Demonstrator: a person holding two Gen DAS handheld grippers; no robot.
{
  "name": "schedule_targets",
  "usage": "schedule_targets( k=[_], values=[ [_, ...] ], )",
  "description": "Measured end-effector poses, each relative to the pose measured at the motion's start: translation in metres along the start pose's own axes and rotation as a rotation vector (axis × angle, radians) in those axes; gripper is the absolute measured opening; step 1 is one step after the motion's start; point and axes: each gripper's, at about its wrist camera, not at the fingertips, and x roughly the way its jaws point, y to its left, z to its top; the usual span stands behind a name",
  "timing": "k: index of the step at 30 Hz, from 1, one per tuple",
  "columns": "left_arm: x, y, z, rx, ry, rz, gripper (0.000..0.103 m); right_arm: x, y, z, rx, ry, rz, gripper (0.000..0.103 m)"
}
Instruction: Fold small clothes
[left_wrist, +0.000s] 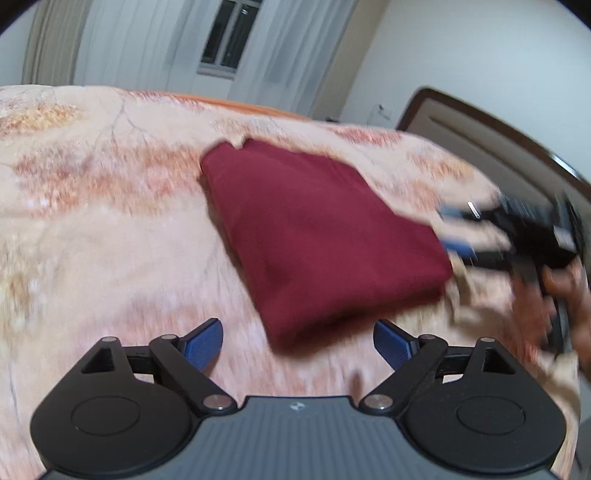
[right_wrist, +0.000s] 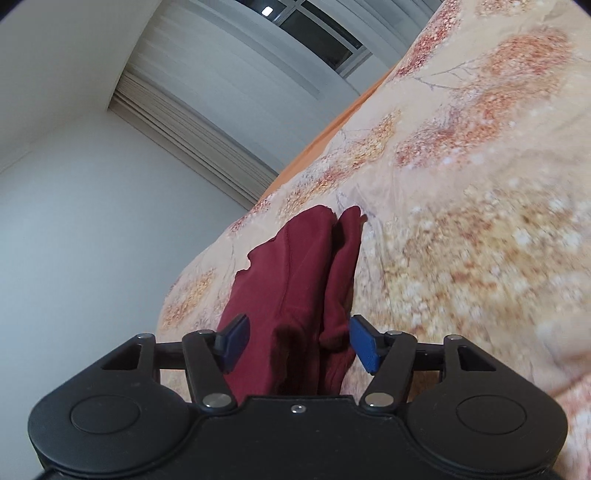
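A dark red garment lies folded into a rough rectangle on the flowered bedspread. My left gripper is open and empty, just short of the garment's near corner. My right gripper shows blurred at the garment's right edge in the left wrist view, jaws apart. In the right wrist view the right gripper is open, its blue pads on either side of the garment's layered edge, not closed on it.
The bedspread covers the whole bed. A dark wooden headboard stands at the right. Curtains and a window are on the far wall. An orange sheet edge shows at the bed's far side.
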Motion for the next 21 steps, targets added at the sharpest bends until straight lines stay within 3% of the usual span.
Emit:
schedule_targets(
  k=[2,4,7,10,21],
  values=[
    [0.007,0.01,0.02,-0.064,-0.036,0.001,0.094,-0.004,0.0,-0.002,0.001,-0.004,-0.008,0.067],
    [0.021,0.03,0.04,-0.186,-0.052,-0.044,0.095,-0.005,-0.001,-0.005,0.011,-0.005,-0.003,0.067],
    [0.047,0.057,0.061,-0.348,-0.045,-0.103,0.092,-0.002,-0.001,-0.002,0.027,-0.03,0.008,0.07],
    [0.076,0.074,0.068,-0.442,-0.01,-0.123,0.085,0.012,-0.008,0.009,0.076,-0.048,0.012,0.075],
    [0.123,0.078,0.061,-0.473,0.045,-0.247,0.084,0.082,-0.016,0.026,0.122,0.051,-0.008,0.075]
  ],
)
